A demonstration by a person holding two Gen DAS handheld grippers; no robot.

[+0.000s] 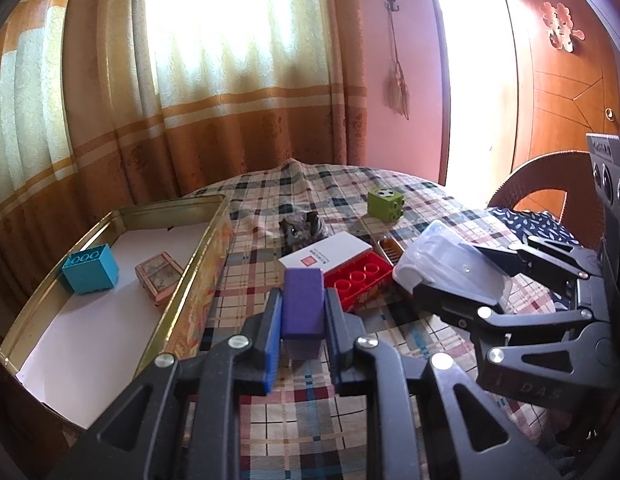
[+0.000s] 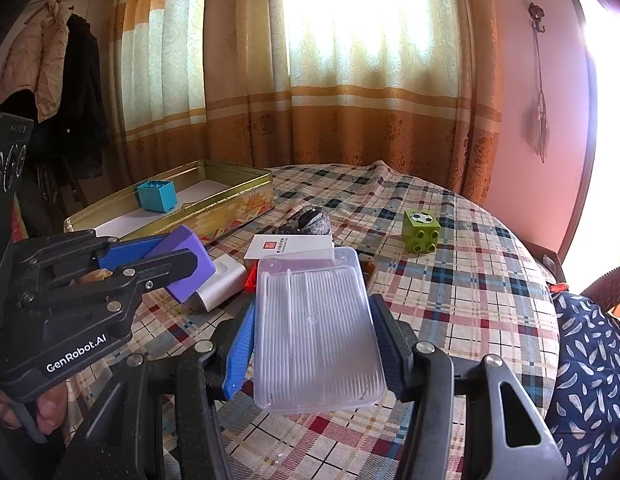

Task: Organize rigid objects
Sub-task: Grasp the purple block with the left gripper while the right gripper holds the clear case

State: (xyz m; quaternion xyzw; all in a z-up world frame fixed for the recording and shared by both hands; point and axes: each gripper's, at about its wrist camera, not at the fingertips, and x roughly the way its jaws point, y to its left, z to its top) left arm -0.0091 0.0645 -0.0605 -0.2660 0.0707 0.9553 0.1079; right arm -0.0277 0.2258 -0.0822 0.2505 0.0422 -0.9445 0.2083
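left tool (image 1: 302, 316) clamped on a purple block (image 1: 303, 304) above the checked bench (image 1: 310, 396), right tool (image 2: 313, 344) gripping a clear plastic case (image 2: 315, 332), gold tin (image 1: 182, 264) at left holding a blue brick (image 1: 90, 268)

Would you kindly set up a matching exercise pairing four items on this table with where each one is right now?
Things:
1. purple block
2. clear plastic case
3. turquoise brick
4. green cube

Places:
A. inside the gold tin
B. alone on the checked tablecloth
C. gripped in the left tongs
D. gripped in the right tongs

Pairs: 1-C, 2-D, 3-A, 4-B
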